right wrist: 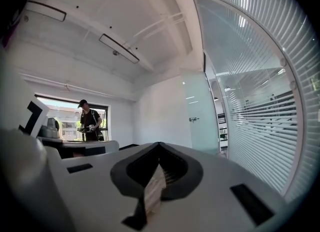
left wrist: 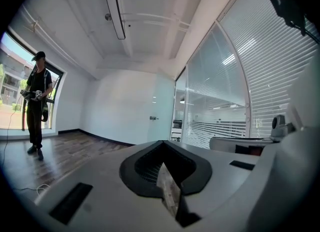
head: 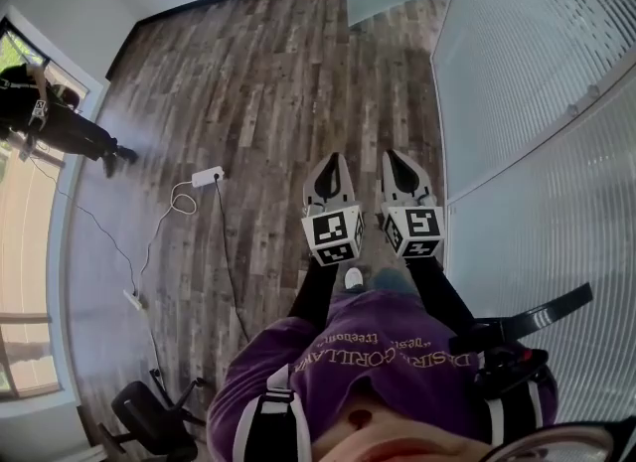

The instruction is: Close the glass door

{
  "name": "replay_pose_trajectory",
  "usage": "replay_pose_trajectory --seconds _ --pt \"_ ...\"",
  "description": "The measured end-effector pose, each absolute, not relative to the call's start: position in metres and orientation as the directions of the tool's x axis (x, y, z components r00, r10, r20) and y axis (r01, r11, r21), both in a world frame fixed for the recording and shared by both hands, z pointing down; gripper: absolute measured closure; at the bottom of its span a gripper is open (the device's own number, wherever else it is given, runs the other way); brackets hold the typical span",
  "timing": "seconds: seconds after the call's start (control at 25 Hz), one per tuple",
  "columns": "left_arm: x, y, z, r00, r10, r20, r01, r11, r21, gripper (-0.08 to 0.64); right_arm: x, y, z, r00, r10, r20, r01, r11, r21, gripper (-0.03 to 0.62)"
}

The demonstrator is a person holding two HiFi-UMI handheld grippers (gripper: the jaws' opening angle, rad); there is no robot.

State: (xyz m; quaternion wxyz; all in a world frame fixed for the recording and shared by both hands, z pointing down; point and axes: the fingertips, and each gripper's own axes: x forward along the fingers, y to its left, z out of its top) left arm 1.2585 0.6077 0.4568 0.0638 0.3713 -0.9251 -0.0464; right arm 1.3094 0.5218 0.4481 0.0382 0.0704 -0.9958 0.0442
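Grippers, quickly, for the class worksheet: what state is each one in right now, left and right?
Left gripper: closed, holding nothing.
Right gripper: closed, holding nothing.

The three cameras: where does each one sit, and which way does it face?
Head view: on the person's head, looking steeply down at the wooden floor; shows purple shirt, both arms, left gripper and right gripper.
Left gripper view: on the left gripper, looking level along its shut jaws toward the glass door; right gripper shows at right.
Right gripper view: on the right gripper, facing the same door; left gripper shows at left.
Shared: both gripper views show the door and a bystander.
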Motion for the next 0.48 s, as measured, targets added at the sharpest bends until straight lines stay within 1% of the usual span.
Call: replay_pose_trajectory --seconds 0.24,0.48 --pt "1.232 0.576 0.474 -0.690 -0.714 0.119 -0.700 0.700 0.140 0.560 1.282 0.497 0.462 -0.986 -0.130 0.108 -0.140 0.986 -0.092 0.601" --pt "1.171 0.546 0.474 -0.721 -0.687 0.089 -0.665 0.722 0.191 0.560 1.215 0.465 0.455 -0.994 -0.086 0.063 -0.093 0.989 -0.119 0.601"
